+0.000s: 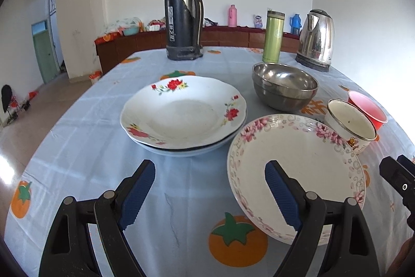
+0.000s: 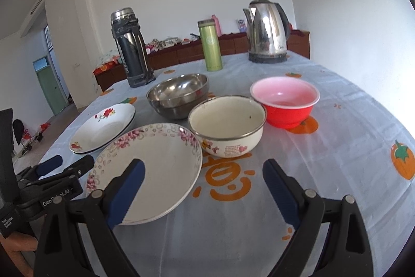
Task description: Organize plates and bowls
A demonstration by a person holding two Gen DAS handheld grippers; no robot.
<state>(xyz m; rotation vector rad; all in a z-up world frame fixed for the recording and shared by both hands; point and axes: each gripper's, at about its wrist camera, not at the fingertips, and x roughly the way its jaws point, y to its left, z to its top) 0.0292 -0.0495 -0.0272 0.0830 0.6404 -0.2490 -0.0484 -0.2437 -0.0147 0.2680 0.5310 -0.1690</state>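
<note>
A plate with red flowers (image 1: 181, 110) tops a short stack of plates (image 2: 103, 127) on the table. To its right lies a pink-flowered plate (image 1: 306, 168) (image 2: 155, 168). Behind stand stacked steel bowls (image 1: 285, 86) (image 2: 179, 95), a cream enamel bowl (image 1: 350, 125) (image 2: 228, 129) and a red bowl (image 1: 368, 109) (image 2: 285, 101). My left gripper (image 1: 210, 168) hovers open near the table's front edge, its right finger over the pink-flowered plate. My right gripper (image 2: 203, 168) is open too, its left finger over that same plate. Neither holds anything.
A dark thermos (image 1: 182, 14) (image 2: 132, 48), a green flask (image 1: 272, 36) (image 2: 211, 46) and a steel kettle (image 1: 316, 39) (image 2: 268, 30) stand at the table's far side. The blue cloth (image 1: 77, 160) has orange fruit prints. The floor drops off at the left.
</note>
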